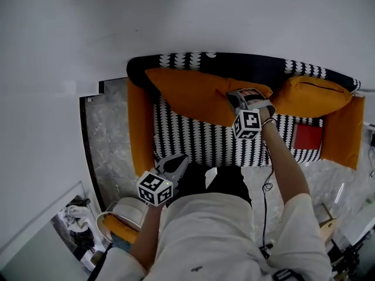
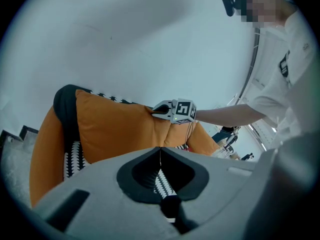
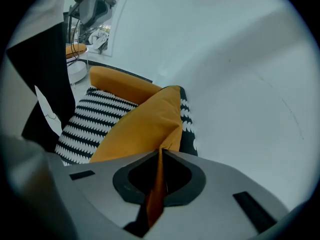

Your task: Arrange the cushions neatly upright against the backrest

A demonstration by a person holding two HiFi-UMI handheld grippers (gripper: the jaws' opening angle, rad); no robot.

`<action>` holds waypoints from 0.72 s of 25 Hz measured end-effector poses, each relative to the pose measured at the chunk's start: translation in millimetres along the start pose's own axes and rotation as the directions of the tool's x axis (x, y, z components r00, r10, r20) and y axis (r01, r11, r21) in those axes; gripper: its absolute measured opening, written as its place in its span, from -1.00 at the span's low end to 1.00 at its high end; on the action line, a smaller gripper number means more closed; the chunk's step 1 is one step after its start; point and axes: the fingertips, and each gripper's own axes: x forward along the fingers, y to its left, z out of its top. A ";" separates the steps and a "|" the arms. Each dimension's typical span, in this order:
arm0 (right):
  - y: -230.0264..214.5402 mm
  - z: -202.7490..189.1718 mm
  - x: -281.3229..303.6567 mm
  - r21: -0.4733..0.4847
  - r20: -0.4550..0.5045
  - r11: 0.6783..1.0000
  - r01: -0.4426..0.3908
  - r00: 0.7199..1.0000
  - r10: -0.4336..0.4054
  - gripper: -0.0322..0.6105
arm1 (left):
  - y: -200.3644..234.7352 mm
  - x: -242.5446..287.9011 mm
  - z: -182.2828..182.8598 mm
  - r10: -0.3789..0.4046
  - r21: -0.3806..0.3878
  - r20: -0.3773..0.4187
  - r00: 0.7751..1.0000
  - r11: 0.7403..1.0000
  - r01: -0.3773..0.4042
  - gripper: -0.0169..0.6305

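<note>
Head view: right hand-held gripper (image 1: 241, 98) sits at the right corner of the long orange fabric cushion (image 1: 187, 92); two such cushions lie on the black-and-white patterned sofa (image 1: 199, 142); left gripper view: left hand-held gripper (image 2: 160, 150) has its jaws together; right gripper view: jaws clamped on that cushion's edge.

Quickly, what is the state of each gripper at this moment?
Left gripper: closed, nothing between its fingers.
Right gripper: closed on the edge of the left orange cushion.
</note>
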 end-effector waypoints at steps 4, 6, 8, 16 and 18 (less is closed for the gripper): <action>-8.4 -33.9 27.4 -0.032 -0.092 0.999 -0.005 0.996 0.002 -0.85 | 1.6 9.1 9.0 0.010 -0.007 -0.011 1.000 1.000 -0.010 -0.91; -7.8 -49.2 40.4 0.025 -0.129 0.999 -0.035 0.991 0.038 -0.85 | 2.1 13.4 12.2 0.017 -0.013 -0.013 1.000 1.000 -0.017 -0.91; -6.3 -60.1 49.7 0.095 -0.147 0.994 -0.054 0.987 0.068 -0.85 | 1.6 17.1 15.7 0.023 -0.017 -0.012 1.000 1.000 -0.024 -0.91; -8.7 -69.3 48.3 0.205 -0.185 0.979 0.001 0.982 0.038 -0.83 | -12.5 21.1 29.3 0.025 0.013 0.021 0.999 1.000 -0.025 -0.91; -10.5 -66.7 33.5 0.230 -0.179 0.972 0.041 0.984 0.001 -0.62 | -18.6 16.2 27.9 0.019 0.027 0.028 0.999 0.999 -0.020 -0.91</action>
